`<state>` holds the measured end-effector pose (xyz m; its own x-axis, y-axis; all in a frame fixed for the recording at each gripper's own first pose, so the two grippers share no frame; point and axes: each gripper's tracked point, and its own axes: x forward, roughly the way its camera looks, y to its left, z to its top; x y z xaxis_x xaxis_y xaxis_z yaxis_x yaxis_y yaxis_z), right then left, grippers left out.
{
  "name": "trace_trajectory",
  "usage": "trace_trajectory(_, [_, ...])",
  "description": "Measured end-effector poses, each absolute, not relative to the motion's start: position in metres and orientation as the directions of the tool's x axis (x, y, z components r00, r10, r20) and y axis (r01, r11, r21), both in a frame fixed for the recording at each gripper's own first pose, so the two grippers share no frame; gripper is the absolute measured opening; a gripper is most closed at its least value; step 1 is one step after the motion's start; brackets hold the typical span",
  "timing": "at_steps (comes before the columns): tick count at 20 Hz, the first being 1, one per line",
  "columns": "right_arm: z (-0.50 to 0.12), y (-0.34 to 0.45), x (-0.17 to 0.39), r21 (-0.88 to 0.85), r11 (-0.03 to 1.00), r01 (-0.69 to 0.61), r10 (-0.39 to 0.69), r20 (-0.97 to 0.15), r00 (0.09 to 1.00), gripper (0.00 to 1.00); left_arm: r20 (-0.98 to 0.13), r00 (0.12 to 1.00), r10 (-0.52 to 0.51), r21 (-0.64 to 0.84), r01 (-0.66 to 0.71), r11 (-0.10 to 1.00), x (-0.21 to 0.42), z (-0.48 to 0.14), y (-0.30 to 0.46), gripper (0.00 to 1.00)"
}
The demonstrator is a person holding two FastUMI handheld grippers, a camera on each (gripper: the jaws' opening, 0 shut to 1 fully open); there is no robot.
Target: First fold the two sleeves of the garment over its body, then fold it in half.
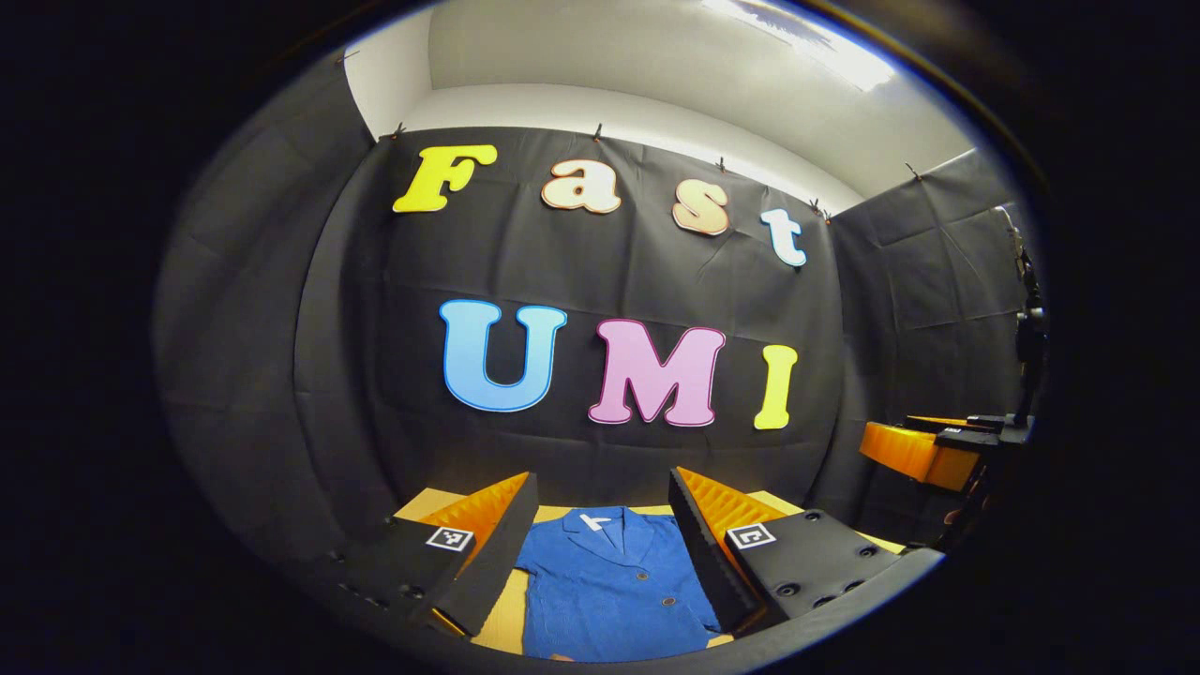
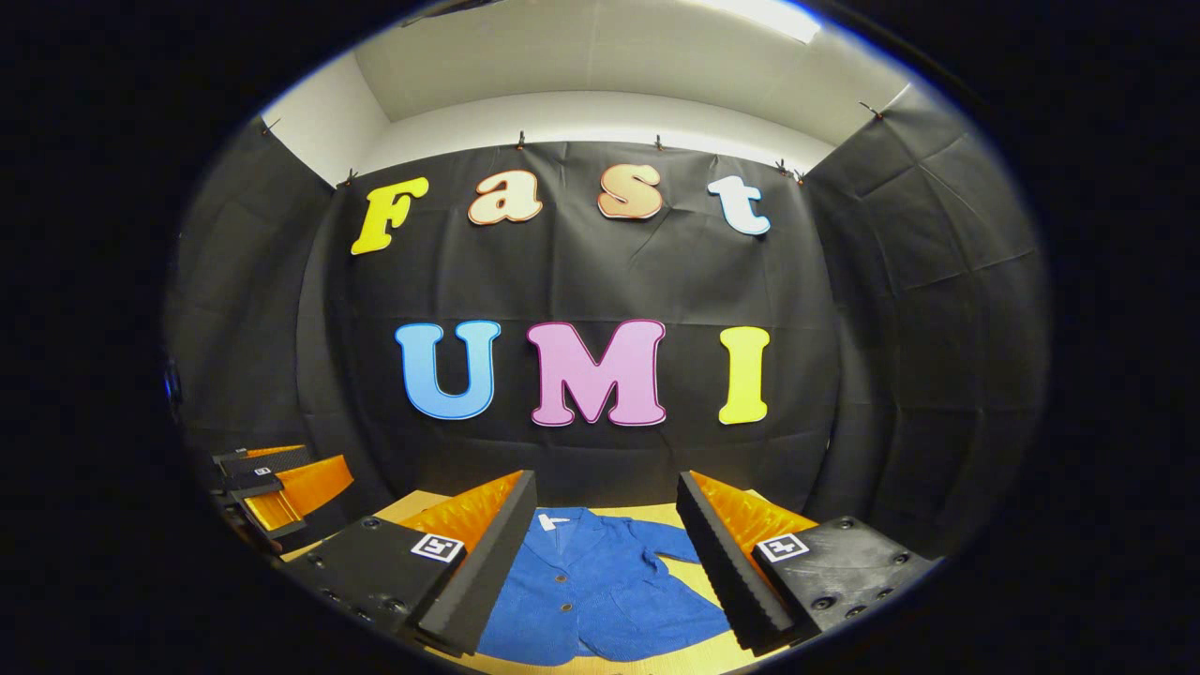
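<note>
At the bottom centre of the left gripper view, we see the blue short-sleeved jacket lying flat on the wooden desk, collar toward the booth wall, its long axis running away from us. Our left tool hangs above it with fingers spread wide, pinching nothing; the other tool shows at the right edge. In the right gripper view the right tool is likewise spread and empty, with the jacket framed between its fingers and one sleeve reaching toward the right finger. We judge both sleeves still unfolded, each tool nearer its own side's sleeve.
</note>
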<state>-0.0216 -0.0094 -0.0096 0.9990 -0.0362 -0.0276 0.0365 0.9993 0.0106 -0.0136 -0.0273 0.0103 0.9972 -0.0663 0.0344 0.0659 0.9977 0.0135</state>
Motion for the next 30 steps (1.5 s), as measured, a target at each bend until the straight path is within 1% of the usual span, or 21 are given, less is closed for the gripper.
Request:
trace_trajectory(1, [-0.012, -0.010, -0.022, 0.012, 0.999, 0.037, -0.037, -0.035, 0.999, 0.89, 0.031, 0.998, -0.063, 0.021, 0.062, 0.998, -0.016, 0.010, -0.026, 0.81])
trace_trajectory(10, [-0.034, -0.013, -0.016, 0.010, 1.000, 0.001, 0.000, -0.092, 0.996, 0.89, 0.002, 1.000, 0.000, 0.029, 0.000, 1.000, -0.024, -0.002, -0.018, 0.80])
trace_trajectory(11, [-0.036, -0.015, -0.014, 0.008, 1.000, -0.003, 0.003, -0.097, 0.995, 0.97, 0.001, 1.000, 0.008, 0.024, -0.008, 1.000, -0.024, -0.002, -0.020, 0.81])
trace_trajectory(13, [-0.043, -0.021, -0.007, 0.010, 1.000, -0.010, 0.011, -0.111, 0.994, 0.97, 0.002, 1.000, 0.020, 0.023, -0.020, 1.000, -0.022, -0.002, -0.023, 0.81])
trace_trajectory(20, [-0.062, -0.042, 0.027, 0.035, 0.999, -0.041, 0.046, -0.137, 0.989, 0.97, 0.000, 0.999, 0.046, 0.032, -0.046, 0.998, 0.007, -0.005, -0.043, 0.81])
trace_trajectory(28, [-0.085, -0.053, 0.078, 0.049, 0.992, -0.120, 0.126, -0.154, 0.980, 0.97, -0.004, 0.994, 0.111, 0.040, -0.110, 0.993, 0.044, -0.015, -0.055, 0.81])
trace_trajectory(29, [-0.090, -0.056, 0.085, 0.054, 0.991, -0.125, 0.132, -0.159, 0.978, 1.00, -0.006, 0.993, 0.119, 0.041, -0.118, 0.992, 0.049, -0.017, -0.058, 0.81])
trace_trajectory(30, [-0.095, -0.058, 0.091, 0.061, 0.990, -0.130, 0.139, -0.166, 0.976, 0.97, -0.008, 0.992, 0.124, 0.040, -0.123, 0.992, 0.053, -0.021, -0.060, 0.81])
